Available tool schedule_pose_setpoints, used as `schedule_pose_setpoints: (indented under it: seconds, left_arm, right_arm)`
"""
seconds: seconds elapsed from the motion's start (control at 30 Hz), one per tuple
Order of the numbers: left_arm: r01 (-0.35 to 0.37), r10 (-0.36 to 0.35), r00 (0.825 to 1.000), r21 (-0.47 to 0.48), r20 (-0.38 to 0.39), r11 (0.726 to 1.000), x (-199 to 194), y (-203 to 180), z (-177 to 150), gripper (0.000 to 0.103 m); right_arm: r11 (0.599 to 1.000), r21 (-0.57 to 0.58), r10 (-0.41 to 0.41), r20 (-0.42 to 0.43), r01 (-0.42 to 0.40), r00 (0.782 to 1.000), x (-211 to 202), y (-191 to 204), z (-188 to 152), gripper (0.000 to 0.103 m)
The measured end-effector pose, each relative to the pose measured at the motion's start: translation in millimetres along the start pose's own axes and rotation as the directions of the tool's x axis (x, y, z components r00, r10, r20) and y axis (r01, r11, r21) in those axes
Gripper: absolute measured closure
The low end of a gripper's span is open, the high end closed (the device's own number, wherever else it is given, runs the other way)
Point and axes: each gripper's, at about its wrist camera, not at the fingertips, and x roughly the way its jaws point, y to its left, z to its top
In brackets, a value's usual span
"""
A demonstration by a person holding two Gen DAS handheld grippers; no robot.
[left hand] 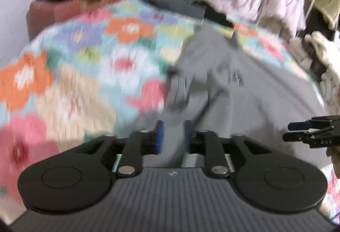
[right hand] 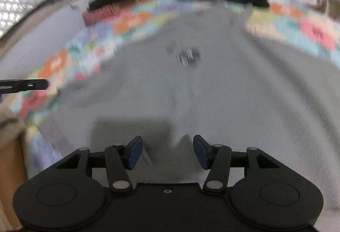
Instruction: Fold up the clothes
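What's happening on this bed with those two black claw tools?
A person is folding a grey garment spread on a flowery bedspread, using a handheld gripper in each hand. The left gripper is shut on a bunched ribbed part of the garment. The right gripper hangs open just over the fabric, holding nothing. Other clothes are piled at the far edge.

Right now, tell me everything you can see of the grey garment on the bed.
The grey garment looks like a soft, finely ribbed knit with a small dark print on its front. It lies spread over the floral bedspread, mostly flat. One ribbed edge is lifted and bunched, pinched between the blue pads of the left tool. The right tool hovers open just over the cloth, gripping nothing. Motion blur hides finer detail.
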Motion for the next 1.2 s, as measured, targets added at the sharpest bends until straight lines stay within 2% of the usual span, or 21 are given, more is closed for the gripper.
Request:
schedule_pose_setpoints:
  seconds: [0.03,0.13,0.17,0.23,0.37,0.43,0.5,0.57,0.7,0.77,0.83,0.97,1.1,1.2]
  left_arm:
    - [0.015,-0.015,1.000,0.001,0.012,1.000,2,3,11,0.056]
    - [0.067,-0.067,0.998,0.031,0.011,0.997,20,8,39,0.053]
    - [0.085,-0.085,0.996,0.048,0.002,0.995,28,9,46,0.049]
    - [0.151,-0.146,0.987,0.077,-0.067,0.986,54,11,57,0.043]
    - [0.242,-0.245,0.952,-0.038,-0.186,0.970,119,26,57,0.042]
    - [0.216,-0.250,0.941,-0.164,-0.228,0.963,150,41,57,0.042]
    - [0.189,-0.253,0.941,-0.270,-0.224,0.944,169,56,58,0.042]
    - [0.217,-0.282,0.942,-0.313,-0.182,0.925,176,64,60,0.042]
    - [0.283,-0.316,0.937,-0.208,-0.151,0.936,176,47,65,0.045]
    - [0.343,-0.368,0.920,-0.174,-0.137,0.923,178,38,63,0.091]
    - [0.351,-0.371,0.920,-0.151,-0.127,0.924,178,34,60,0.091]
    - [0.295,-0.291,0.953,0.032,-0.089,0.955,166,12,59,0.091]
    - [0.286,-0.282,0.958,0.171,-0.048,0.943,150,-7,56,0.091]
    - [0.272,-0.273,0.962,0.246,-0.031,0.930,142,-17,51,0.091]
  right_arm:
    - [1.000,-0.006,0.014,0.018,-0.014,1.000,-2,5,10,0.045]
    - [0.998,-0.004,0.056,-0.021,-0.056,0.998,22,20,44,0.045]
    - [0.998,-0.003,0.070,-0.034,-0.070,0.997,29,24,56,0.045]
    - [0.995,-0.001,0.097,-0.061,-0.097,0.993,45,34,79,0.044]
    - [0.988,0.006,0.152,-0.112,-0.152,0.982,77,53,125,0.045]
    - [0.984,0.010,0.179,-0.138,-0.179,0.974,93,62,148,0.045]
    - [0.983,0.030,0.185,-0.161,-0.183,0.969,109,65,162,0.045]
    - [0.985,0.061,0.172,-0.173,-0.163,0.970,124,62,170,0.045]
    - [0.980,0.101,0.185,-0.182,-0.169,0.966,139,46,181,0.044]
    - [0.977,0.128,0.192,-0.183,-0.170,0.964,148,39,186,0.042]
    - [0.973,0.160,0.199,-0.200,-0.168,0.959,160,31,189,0.042]
    - [0.968,0.207,0.193,-0.256,-0.141,0.947,185,28,194,0.041]
    - [0.968,0.207,0.201,-0.309,-0.140,0.930,202,35,199,0.040]
    - [0.980,0.162,0.163,-0.355,-0.111,0.921,215,42,200,0.039]
